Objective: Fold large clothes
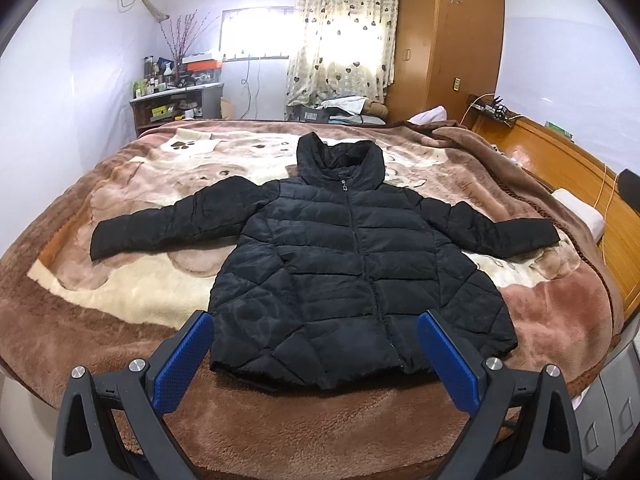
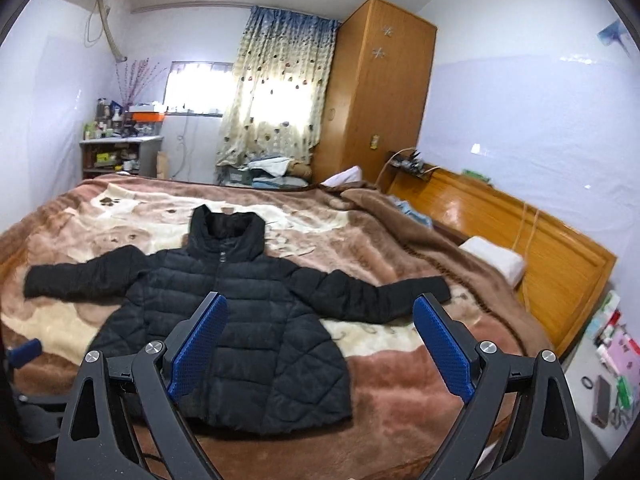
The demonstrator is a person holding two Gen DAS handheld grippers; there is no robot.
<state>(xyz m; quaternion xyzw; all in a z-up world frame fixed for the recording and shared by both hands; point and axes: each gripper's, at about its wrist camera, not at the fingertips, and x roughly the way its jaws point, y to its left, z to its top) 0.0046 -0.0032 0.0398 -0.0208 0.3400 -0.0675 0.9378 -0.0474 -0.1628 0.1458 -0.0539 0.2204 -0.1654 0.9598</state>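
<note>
A black hooded puffer jacket (image 1: 340, 264) lies flat and zipped on the bed, front up, both sleeves spread out sideways and the hood pointing away. It also shows in the right wrist view (image 2: 248, 312). My left gripper (image 1: 316, 344) is open and empty, hovering above the jacket's hem near the bed's front edge. My right gripper (image 2: 320, 332) is open and empty, held above the jacket's right half, near the right sleeve (image 2: 384, 296). The left gripper's blue pad (image 2: 26, 350) peeks in at the left edge of the right wrist view.
The bed is covered with a brown and cream plush blanket (image 1: 140, 292). A wooden headboard (image 2: 520, 232) and a white pillow (image 2: 494, 260) are on the right. A wardrobe (image 2: 376, 92), a curtained window and a cluttered shelf (image 2: 120, 152) stand behind. A side table with small items (image 2: 608, 364) stands at the far right.
</note>
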